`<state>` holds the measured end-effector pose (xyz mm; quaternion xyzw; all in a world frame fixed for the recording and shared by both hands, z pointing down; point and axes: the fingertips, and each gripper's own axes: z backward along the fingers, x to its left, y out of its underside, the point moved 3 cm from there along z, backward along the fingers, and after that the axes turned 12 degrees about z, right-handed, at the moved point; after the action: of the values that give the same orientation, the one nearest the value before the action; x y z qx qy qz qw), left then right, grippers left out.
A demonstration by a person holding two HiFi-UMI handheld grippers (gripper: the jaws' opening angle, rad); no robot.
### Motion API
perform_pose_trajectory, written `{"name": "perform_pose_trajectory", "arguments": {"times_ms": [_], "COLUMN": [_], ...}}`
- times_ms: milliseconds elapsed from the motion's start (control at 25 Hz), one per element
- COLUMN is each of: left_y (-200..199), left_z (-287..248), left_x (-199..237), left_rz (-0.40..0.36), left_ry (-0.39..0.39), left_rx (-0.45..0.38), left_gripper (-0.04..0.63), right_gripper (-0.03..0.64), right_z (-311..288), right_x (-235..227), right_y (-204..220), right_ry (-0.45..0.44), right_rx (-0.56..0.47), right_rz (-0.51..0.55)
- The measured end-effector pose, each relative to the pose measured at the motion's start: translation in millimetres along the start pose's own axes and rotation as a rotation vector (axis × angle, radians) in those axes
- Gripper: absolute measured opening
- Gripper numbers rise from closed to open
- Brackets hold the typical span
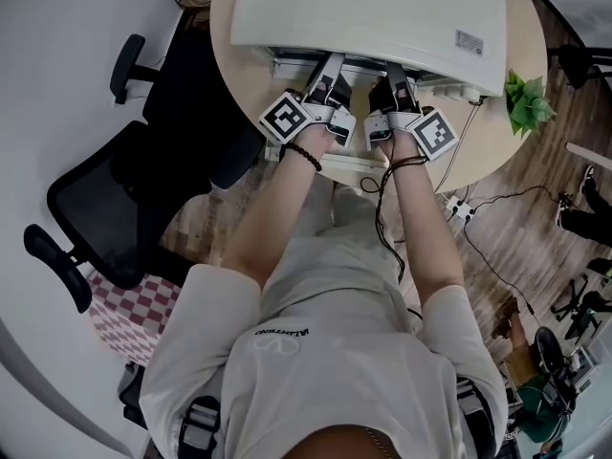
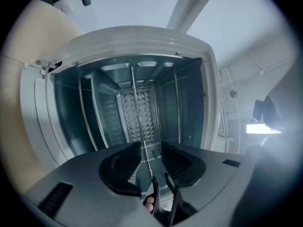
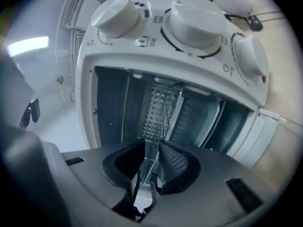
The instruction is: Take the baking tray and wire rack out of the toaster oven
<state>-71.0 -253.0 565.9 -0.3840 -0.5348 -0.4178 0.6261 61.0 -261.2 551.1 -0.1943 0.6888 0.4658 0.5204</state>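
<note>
A white toaster oven [image 1: 373, 17] stands on the round table [image 1: 499, 146], its front open toward me. Both grippers reach into its mouth, rolled onto their sides. The wire rack [image 2: 137, 108] appears edge-on as a thin rod running out of the cavity and between the left gripper's [image 2: 150, 162] pads, which stand apart from it. In the right gripper view the wire rack's [image 3: 161, 119] thin wires pass between the right gripper's [image 3: 151, 161] pads, with a small gap on either side. A diamond-embossed metal surface [image 3: 156, 109] lies deep in the cavity; I cannot tell whether it is the baking tray.
The oven's knobs [image 3: 196, 25] sit beside the cavity, and its open door [image 3: 258, 134] juts toward me. A black office chair [image 1: 105, 208] stands to the left, a green plant [image 1: 528, 103] on the table's right edge, and a power strip with cables [image 1: 457, 208] on the wood floor.
</note>
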Motion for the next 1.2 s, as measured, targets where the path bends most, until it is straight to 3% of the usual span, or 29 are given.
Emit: {"name": "perform_pose_trajectory", "arguments": {"times_ms": [160,480,760,960,1200], "left_y": [-7,-12,-13,-15,-14], "left_z": [-5,-12,-14,-17,-18], "left_x": [0,-1,-2,4,5], "left_rz": [0.053,0.081,0.101,0.113,0.111], "left_ry": [0.036,0.063,0.078,0.064,0.061], "left_rx": [-0.020,-0.024,-0.022,-0.025,-0.004], "left_gripper": [0.137,0.135,0.129,0.056,0.023], "right_gripper": [0.094,0.094,0.094,0.071,0.051], "right_z": [-5,3,-6,-11,-12], "right_x": [4,-14,-13,-19,-23], "right_y": [-2,3,-2,-1,-3], "right_ry": [-0.017,0.027,0.020,0.042,0.044], "right_rx": [-0.011,-0.044,-0.063,-0.069,-0.069], "right_rz": [-0.006,-0.096,-0.086,-0.099,-0.102]}}
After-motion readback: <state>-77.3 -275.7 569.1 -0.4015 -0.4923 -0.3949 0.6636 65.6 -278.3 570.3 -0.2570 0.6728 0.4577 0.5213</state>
